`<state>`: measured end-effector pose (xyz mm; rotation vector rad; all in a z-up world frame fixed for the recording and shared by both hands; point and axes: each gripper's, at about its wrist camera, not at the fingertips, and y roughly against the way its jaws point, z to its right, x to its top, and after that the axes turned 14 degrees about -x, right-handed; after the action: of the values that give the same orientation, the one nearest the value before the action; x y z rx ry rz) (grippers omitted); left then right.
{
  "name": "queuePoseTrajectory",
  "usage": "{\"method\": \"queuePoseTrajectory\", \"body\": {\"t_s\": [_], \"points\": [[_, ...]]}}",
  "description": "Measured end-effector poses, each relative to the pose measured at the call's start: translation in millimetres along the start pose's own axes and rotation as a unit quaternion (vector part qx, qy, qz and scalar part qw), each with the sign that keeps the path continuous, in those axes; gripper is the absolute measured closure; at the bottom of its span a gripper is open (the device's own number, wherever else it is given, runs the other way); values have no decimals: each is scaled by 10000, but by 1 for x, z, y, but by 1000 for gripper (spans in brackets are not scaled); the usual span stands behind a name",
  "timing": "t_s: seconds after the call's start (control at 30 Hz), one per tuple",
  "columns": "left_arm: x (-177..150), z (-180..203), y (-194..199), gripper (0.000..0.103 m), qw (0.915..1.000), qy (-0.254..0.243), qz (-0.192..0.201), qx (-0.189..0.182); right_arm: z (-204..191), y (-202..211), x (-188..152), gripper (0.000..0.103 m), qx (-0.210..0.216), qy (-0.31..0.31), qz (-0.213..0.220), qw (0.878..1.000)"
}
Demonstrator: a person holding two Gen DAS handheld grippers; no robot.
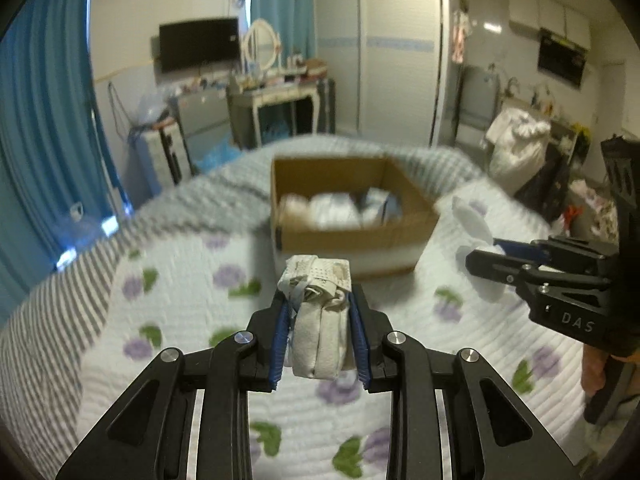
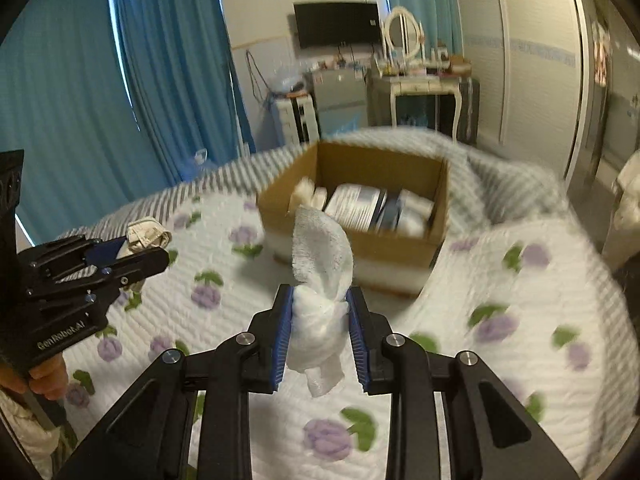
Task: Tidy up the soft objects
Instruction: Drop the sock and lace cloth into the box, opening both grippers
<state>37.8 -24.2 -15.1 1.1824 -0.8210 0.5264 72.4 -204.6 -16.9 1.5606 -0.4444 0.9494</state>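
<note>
A wide bed covered by a white quilted bedspread printed with purple flowers and green leaves (image 1: 192, 280) fills the lower part of both views, with a grey-and-white striped blanket (image 1: 60, 300) bunched along its far and left edges. Behind the bed stand long teal curtains (image 2: 80, 92), a pale sliding-door wardrobe (image 1: 396, 52), a black wall-mounted television (image 2: 338, 24) and a cream dressing table with an oval mirror (image 2: 404, 40).

An open brown cardboard box (image 1: 352, 236) sits on the bedspread just ahead of both grippers. Inside it lie several folded soft items, white, grey and dark blue, packed side by side; motion blur hides their details.

The left gripper (image 1: 320, 340), black with blue ribbed pads, is clenched on a rolled bundle of off-white patterned cloth (image 1: 320, 320), which stands upright between the pads and pokes out above the fingertips. It hangs above the bedspread, short of the box. In the right wrist view the same gripper appears at the left edge, a person's fingers (image 2: 44, 376) wrapped around its handle.

The right gripper (image 2: 320, 340), of the same make, grasps a crumpled white gauzy cloth (image 2: 320, 280) at its knotted middle; one loose end fans upward in front of the box's near wall, and a smaller tail droops below the pads.
</note>
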Motion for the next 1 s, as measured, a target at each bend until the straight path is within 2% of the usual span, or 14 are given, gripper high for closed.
{"method": "queuePoseTrajectory", "body": {"t_s": [0.13,0.27,0.37,0.5,0.63,0.7,0.77,0.93,0.97,1.0], "points": [[42,7,-2,76,9998,-71,202,-64,19,12,40,76,-124,26,312,9994],[79,13,-21,76,9989,-314,359,-16,36,5,80,76,-160,-59,511,9985],[105,9,-50,76,9989,-284,359,-32,45,-14,111,76,-217,-108,625,9977],[126,-5,-95,76,9994,-257,249,-5,47,-56,137,76,-238,-134,524,9983],[131,-27,-143,76,9998,-138,123,-8,52,-116,143,76,-241,-220,178,9993],[128,-40,-167,76,9999,-106,-14,108,54,-148,137,76,-232,-296,-54,9993],[123,-50,-182,76,9999,-91,-92,61,57,-181,128,76,-199,-389,-336,9985],[115,-61,-208,73,9998,-96,-197,-19,60,-216,115,76,-207,-468,-524,9973],[114,-61,-210,69,9997,-77,-221,-73,62,-217,115,75,-187,-526,-508,9972],[113,-61,-212,61,9995,-52,-287,-100,64,-215,116,72,-158,-588,-479,9970]]}}
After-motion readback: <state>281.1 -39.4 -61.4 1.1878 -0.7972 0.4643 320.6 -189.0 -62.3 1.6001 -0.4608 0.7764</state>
